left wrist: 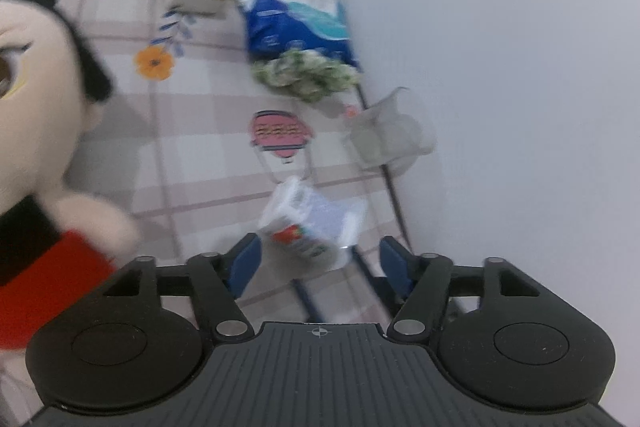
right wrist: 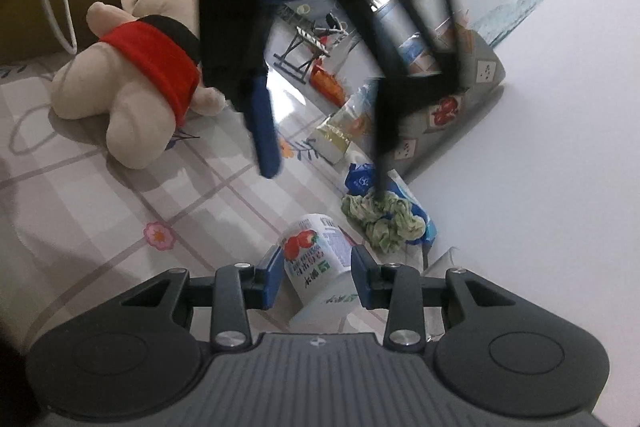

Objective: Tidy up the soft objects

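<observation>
Figure: the right gripper point(right wrist: 316, 277) grasps a white tissue pack point(right wrist: 316, 259) with a strawberry print, both blue pads flat against its sides so the soft packet stays level just above the checked tablecloth point(right wrist: 100, 219), near the tabletop's wall-side edge. The left gripper point(left wrist: 318, 263) hangs released above the same pack point(left wrist: 312, 223), jaws spread and nothing pressed between them, apparently having handed it over. Along that same edge lie a green scrunchie point(left wrist: 306, 75) on a blue packet point(left wrist: 288, 23), a likely gathering spot. A plush doll point(right wrist: 132, 83) rests toward the opposite side, not yet sorted.
</observation>
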### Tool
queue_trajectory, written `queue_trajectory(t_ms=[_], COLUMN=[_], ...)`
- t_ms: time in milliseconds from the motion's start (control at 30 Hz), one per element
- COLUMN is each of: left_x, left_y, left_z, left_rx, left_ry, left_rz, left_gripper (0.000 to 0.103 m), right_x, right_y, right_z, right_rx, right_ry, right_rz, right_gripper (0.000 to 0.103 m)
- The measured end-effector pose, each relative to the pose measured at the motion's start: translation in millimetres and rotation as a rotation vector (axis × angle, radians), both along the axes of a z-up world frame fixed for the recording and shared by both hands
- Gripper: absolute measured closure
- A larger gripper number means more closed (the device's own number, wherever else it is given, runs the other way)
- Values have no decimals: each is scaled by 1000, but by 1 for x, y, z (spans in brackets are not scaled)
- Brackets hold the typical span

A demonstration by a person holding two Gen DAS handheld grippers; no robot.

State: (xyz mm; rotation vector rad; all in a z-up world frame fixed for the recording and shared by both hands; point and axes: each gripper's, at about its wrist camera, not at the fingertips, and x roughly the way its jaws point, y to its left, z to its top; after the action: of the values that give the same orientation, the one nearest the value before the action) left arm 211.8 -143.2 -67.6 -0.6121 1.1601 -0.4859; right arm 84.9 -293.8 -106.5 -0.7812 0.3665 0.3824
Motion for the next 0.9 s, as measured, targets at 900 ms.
queue_trajectory(t_ms=[900], left_x=[34], left_y=[-77], left_z=[-21], left_rx=[385], left_ry=[-83], left_rz=[-243], left_gripper=[38], right_x=[-43], right_y=[-71], right_z=[-5], right_rx=[459], right_ry=[126], right_rz=[-305], right_gripper=[41])
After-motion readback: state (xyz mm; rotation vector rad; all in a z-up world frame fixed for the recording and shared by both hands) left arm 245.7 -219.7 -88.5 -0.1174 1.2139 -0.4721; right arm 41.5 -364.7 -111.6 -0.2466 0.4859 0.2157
